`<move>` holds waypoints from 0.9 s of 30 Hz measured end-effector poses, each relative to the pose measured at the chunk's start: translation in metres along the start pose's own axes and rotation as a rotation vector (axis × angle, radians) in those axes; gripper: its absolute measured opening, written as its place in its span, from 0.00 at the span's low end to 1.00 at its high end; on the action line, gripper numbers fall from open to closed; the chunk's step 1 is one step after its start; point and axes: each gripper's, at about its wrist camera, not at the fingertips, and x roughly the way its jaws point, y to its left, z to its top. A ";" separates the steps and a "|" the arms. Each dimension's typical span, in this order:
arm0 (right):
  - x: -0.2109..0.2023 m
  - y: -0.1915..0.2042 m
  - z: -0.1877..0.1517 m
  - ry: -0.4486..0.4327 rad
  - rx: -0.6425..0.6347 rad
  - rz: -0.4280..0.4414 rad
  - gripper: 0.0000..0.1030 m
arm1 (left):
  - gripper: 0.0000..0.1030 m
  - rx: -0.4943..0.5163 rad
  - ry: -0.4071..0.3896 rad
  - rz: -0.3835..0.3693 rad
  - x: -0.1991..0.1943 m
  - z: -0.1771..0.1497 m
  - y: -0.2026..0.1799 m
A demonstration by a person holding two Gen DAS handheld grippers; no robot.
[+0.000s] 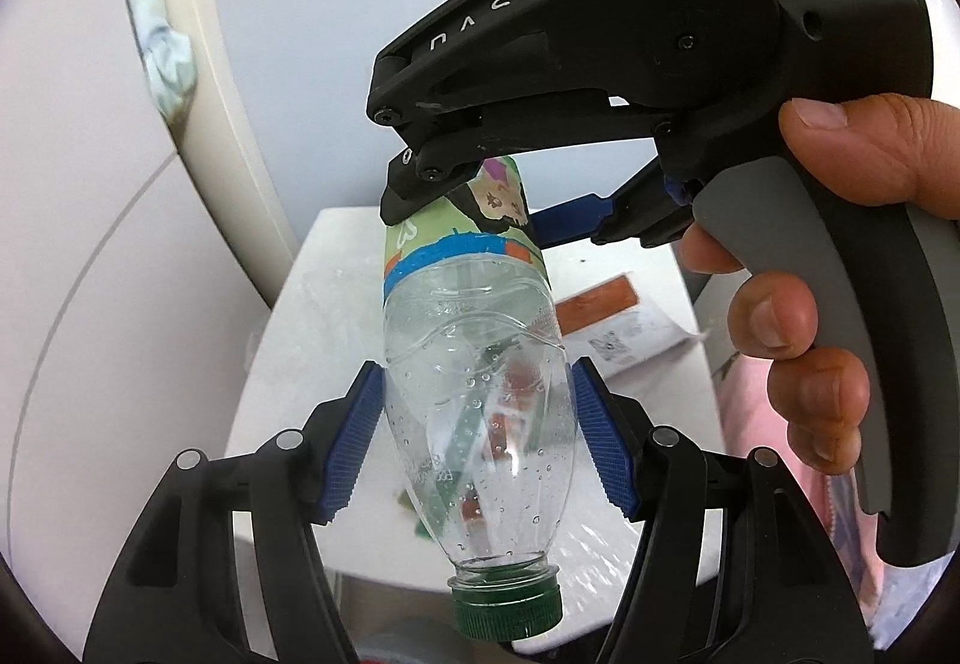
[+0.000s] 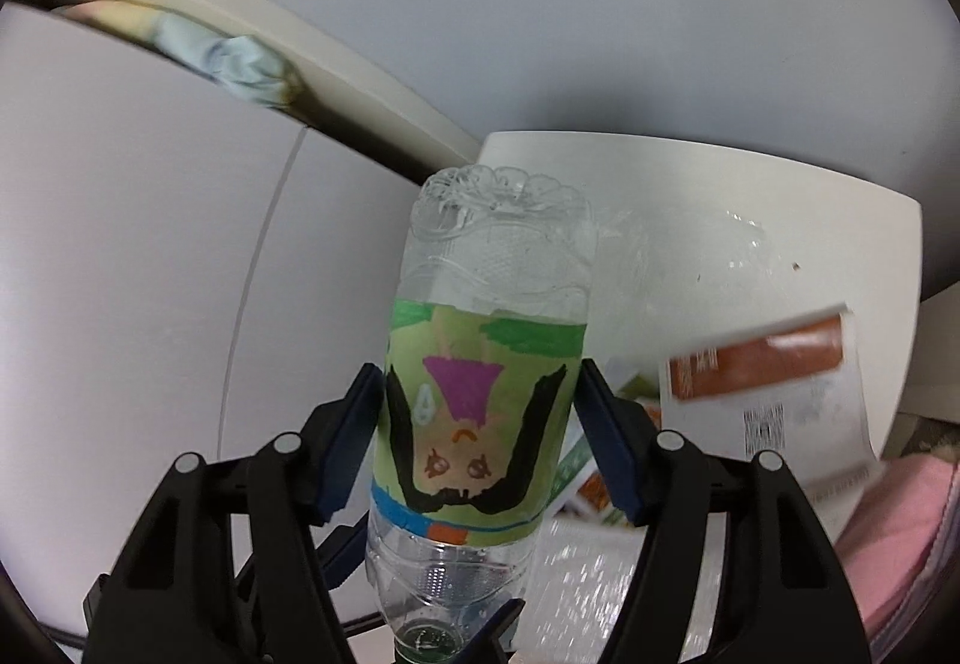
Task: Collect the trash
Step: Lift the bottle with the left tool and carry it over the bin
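Bottle (image 1: 474,400) is the item being collected: a clear, empty plastic one with a green cap (image 1: 510,607) and a hand-drawn paper label (image 2: 474,424), held in the air by both grippers at once.

At the left of each frame only pale wall and a curved cream edge are seen, with a crumpled light blue scrap (image 1: 168,51) at the upper left; what that scrap is cannot be made out through the blur.

In the centre of the left wrist view, the left gripper (image 1: 480,442) is closed partway onto the clear shoulder of the bottle, its blue pads (image 1: 354,454) pressed against both sides. The long axis runs from the cap at the bottom of the frame up and away to the labelled end, where the right gripper (image 2: 480,442) is clamped across the label, also partway closed. In the right wrist view the ribbed base is uppermost and the cap lowest.

Below and behind the bottle, a white table (image 1: 288,340) is seen, and toward the right of both frames an orange-and-white packet (image 2: 768,382) lies on it, well apart from the fingers. A hand (image 1: 840,268) is wrapped around the right gripper's handle at the far right of the left wrist view.

The left gripper is judged nearer the cap, the right nearer the base, so any transfer turns on one releasing first.
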 end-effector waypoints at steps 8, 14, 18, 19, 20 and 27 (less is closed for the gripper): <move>-0.024 0.041 -0.068 -0.006 -0.093 0.009 0.61 | 0.60 -0.048 -0.038 0.038 -0.055 -0.045 -0.011; -0.004 0.064 -0.136 0.075 -0.144 0.029 0.61 | 0.60 -0.101 -0.002 0.079 -0.083 -0.103 -0.001; 0.028 0.085 -0.173 0.135 -0.199 0.027 0.61 | 0.60 -0.161 0.023 0.118 -0.091 -0.153 0.017; 0.038 0.092 -0.185 0.154 -0.216 0.026 0.61 | 0.60 -0.183 0.034 0.127 -0.092 -0.168 0.023; 0.049 0.097 -0.196 0.173 -0.231 0.026 0.61 | 0.60 -0.199 0.044 0.133 -0.093 -0.177 0.027; 0.130 0.097 -0.271 0.349 -0.256 0.024 0.61 | 0.60 -0.298 0.157 0.165 -0.082 -0.265 0.049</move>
